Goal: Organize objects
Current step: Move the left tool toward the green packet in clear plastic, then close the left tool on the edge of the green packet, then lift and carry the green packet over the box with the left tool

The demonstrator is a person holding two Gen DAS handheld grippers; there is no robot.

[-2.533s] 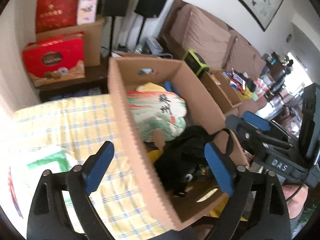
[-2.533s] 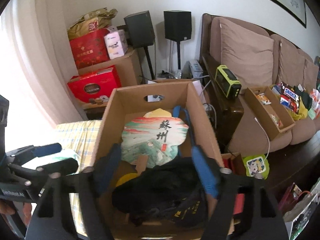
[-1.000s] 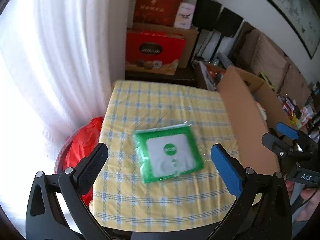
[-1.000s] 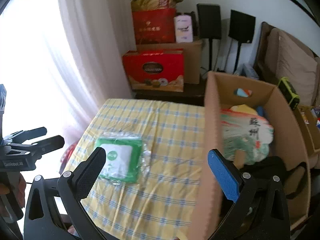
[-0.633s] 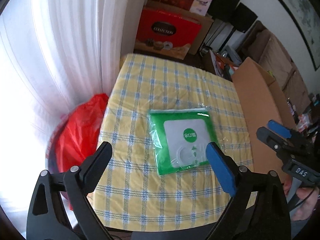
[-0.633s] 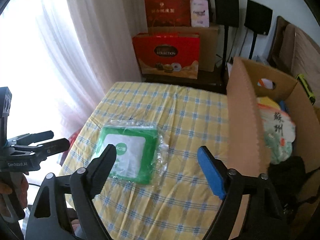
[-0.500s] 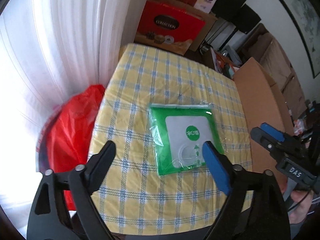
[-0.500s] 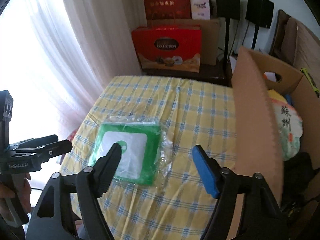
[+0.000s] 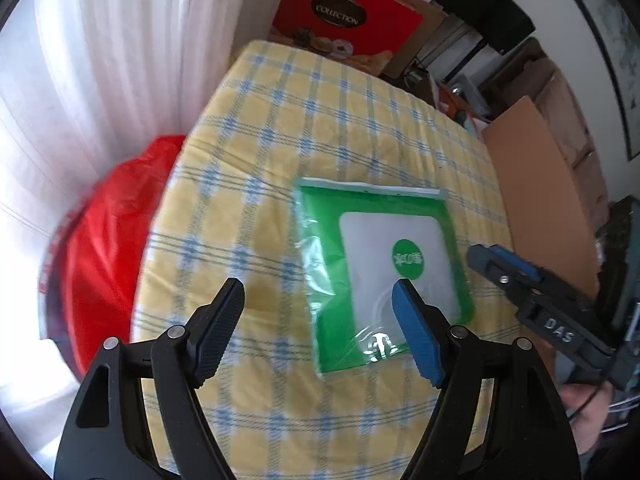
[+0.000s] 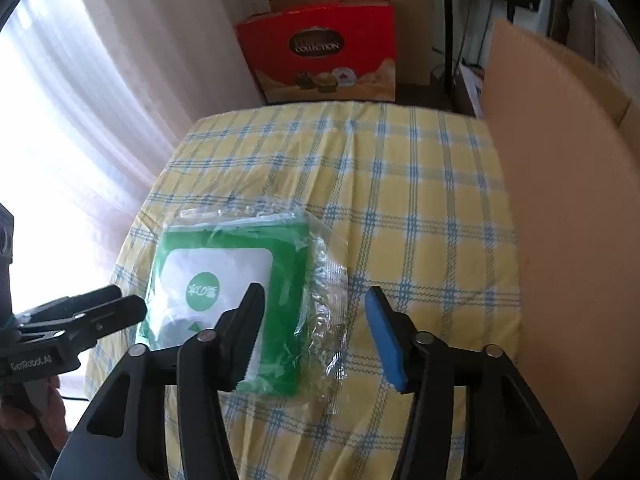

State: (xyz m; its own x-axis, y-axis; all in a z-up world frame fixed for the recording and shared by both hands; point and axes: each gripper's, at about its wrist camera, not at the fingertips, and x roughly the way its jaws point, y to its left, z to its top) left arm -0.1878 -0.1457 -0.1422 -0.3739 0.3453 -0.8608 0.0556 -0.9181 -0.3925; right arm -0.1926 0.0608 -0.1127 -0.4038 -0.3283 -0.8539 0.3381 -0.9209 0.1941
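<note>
Above a table draped in a yellow-and-blue checked cloth (image 9: 328, 112), the left gripper (image 9: 318, 312) hangs with its jaws spread wide and nothing between them, its blue-padded finger over the near edge of a green packet (image 9: 384, 264) sealed in clear plastic. The packet lies flat on the cloth toward the near end of the table, its white panel and round green logo facing up, loose crinkled wrap trailing along one side. In the right wrist view, the right gripper (image 10: 316, 322) is likewise parted and empty, poised over the packet's (image 10: 236, 276) right-hand edge and the crumpled plastic beside it; whether either tool touches the wrap cannot be told. Each gripper shows at the edge of the other's view, the left one (image 10: 120, 308) low beside the packet, the right one (image 9: 504, 264) just off the packet's far side, part of a hand visible behind it. Beside the table on the right rises the plain brown wall of a cardboard box (image 10: 560, 208), close against the cloth's edge. On the left, a red bag (image 9: 108, 248) sits low against a white curtain (image 9: 100, 72). Beyond the table's far end stands a red gift box (image 10: 324, 52) marked "Collection", with more cartons (image 10: 412, 36) stacked behind it.
</note>
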